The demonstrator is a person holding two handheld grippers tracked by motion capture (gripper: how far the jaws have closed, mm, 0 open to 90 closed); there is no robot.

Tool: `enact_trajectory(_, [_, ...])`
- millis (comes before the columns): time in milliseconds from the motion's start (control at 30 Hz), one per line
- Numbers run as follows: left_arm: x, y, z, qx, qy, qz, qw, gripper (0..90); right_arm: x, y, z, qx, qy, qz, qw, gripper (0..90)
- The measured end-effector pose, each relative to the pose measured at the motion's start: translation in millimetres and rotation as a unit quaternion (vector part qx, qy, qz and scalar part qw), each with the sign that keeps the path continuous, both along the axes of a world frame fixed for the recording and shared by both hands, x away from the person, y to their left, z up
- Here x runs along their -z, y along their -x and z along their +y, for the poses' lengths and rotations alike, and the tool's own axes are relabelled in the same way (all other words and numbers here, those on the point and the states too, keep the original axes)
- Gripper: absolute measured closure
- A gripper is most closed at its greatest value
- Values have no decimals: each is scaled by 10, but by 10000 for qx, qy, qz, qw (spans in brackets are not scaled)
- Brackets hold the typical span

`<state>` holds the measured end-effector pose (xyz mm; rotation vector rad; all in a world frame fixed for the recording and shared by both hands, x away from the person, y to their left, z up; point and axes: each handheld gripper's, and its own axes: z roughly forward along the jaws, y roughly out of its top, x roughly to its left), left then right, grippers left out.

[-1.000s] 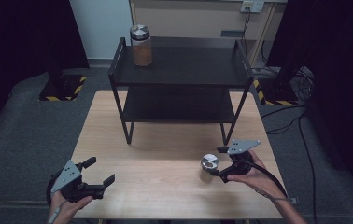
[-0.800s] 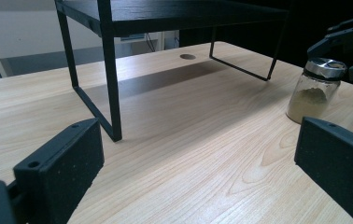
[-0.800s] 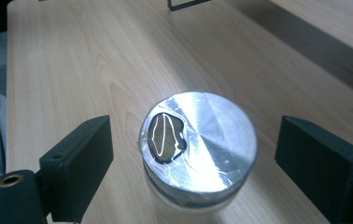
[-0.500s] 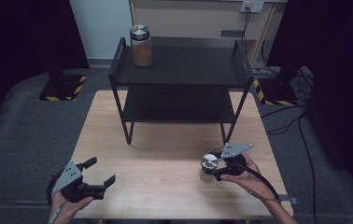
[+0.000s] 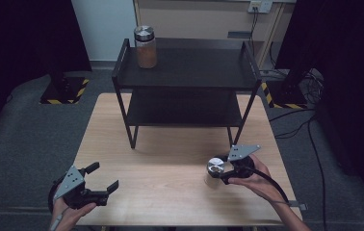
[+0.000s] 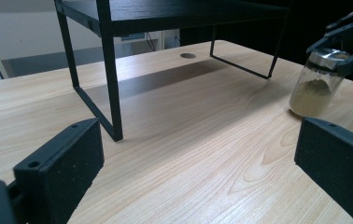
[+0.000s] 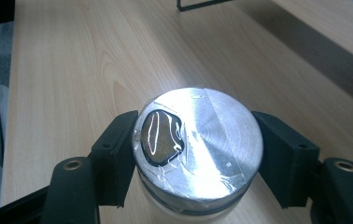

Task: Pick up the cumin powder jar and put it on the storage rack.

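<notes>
**Right gripper clamps a jar by its lid**

The right gripper has just closed its jaws on the silver lid of the jar, which stands on the table before the black shelf. The left gripper rests well apart, jaws wide and empty.

Glass jar, silver lid, yellowish powder inside, upright on table

Jar: clear glass, brushed metal lid; table: smooth pale wood; shelf rack: matt black metal.
</notes>
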<state>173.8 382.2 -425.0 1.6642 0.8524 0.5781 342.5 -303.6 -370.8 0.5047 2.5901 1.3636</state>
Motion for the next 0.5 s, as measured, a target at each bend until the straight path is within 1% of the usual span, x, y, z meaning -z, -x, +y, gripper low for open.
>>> enact_trajectory(67, [0, 3, 0, 4, -2, -10, 10000, 3, -78, -35, -6, -70, -13, 7, 10000, 353])
enact_trajectory(100, [0, 3, 0, 4, -2, -10, 10000, 3, -78, -35, -6, -70, -13, 7, 10000, 353])
enact_trajectory(167, [4, -1, 1, 3, 9, 2, 10000, 3, -154, -64, -13, -148, -30, -21, 9999, 353])
enact_trajectory(233, [0, -3, -3, 3, -23, 0, 10000, 3, -231, -100, -25, -222, -62, -16, 9997, 353])
enact_trajectory(267, [1, -1, -3, 2, -14, -9, 10000, 3, -317, -131, -33, -299, -73, -32, 9995, 353])
enact_trajectory(300, [2, 3, -2, 1, -2, -16, 10000, 3, -317, -131, -33, -299, -73, -32, 9995, 353])
enact_trajectory(500, [3, 12, 3, -22, 16, -43, 10000, 3, -609, -212, -33, -431, -103, -76, 9990, 353])
